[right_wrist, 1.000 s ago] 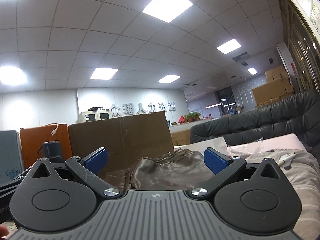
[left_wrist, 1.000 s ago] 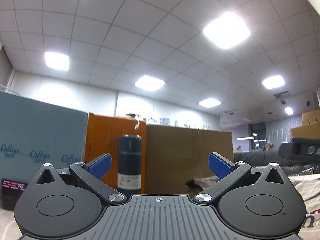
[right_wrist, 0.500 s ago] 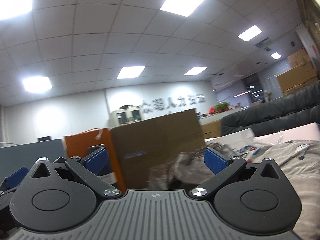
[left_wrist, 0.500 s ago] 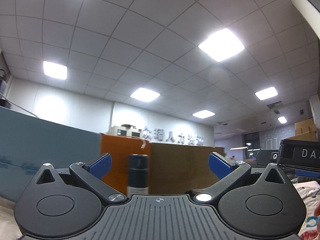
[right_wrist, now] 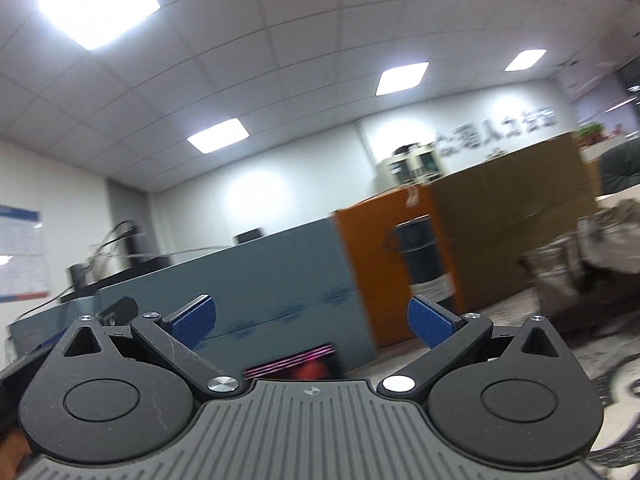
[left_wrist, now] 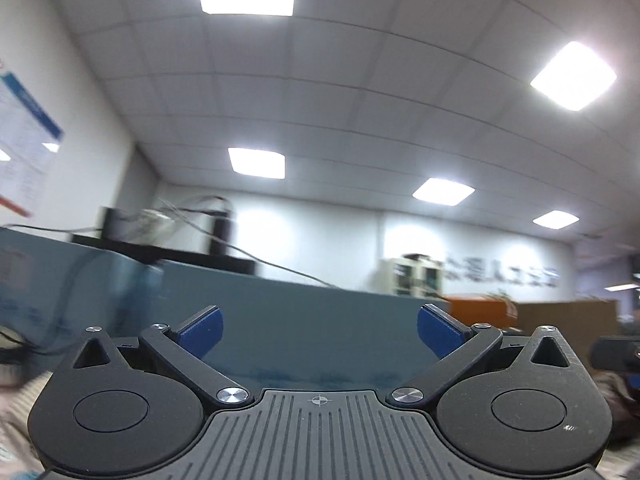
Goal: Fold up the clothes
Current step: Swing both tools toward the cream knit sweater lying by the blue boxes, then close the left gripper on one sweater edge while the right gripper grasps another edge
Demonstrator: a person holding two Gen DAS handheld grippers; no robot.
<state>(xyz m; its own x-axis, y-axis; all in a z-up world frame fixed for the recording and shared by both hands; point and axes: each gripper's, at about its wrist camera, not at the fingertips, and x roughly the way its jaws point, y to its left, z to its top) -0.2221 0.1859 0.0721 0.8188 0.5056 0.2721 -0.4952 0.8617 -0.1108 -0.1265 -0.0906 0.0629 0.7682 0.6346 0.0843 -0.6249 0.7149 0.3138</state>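
My left gripper (left_wrist: 319, 332) is open and empty, with blue pads wide apart, pointing at a grey-blue box (left_wrist: 304, 332). A strip of pale striped cloth (left_wrist: 16, 412) shows at the lower left of that view. My right gripper (right_wrist: 311, 320) is open and empty, held above the surface. A crumpled brown-grey garment (right_wrist: 592, 248) lies at the far right of the right wrist view, and more printed cloth (right_wrist: 612, 376) shows at its lower right edge. Both views are blurred.
A grey-blue box (right_wrist: 280, 280), an orange box (right_wrist: 372, 256) and a brown cardboard box (right_wrist: 512, 220) stand in a row at the back. A dark flask (right_wrist: 420, 260) stands before the orange box. A small lit display (right_wrist: 296, 364) sits below the right gripper.
Both grippers have swung left: the boxes and the flask have slid to the right in both views. The brown garment has moved to the right edge. Both grippers have stayed open.
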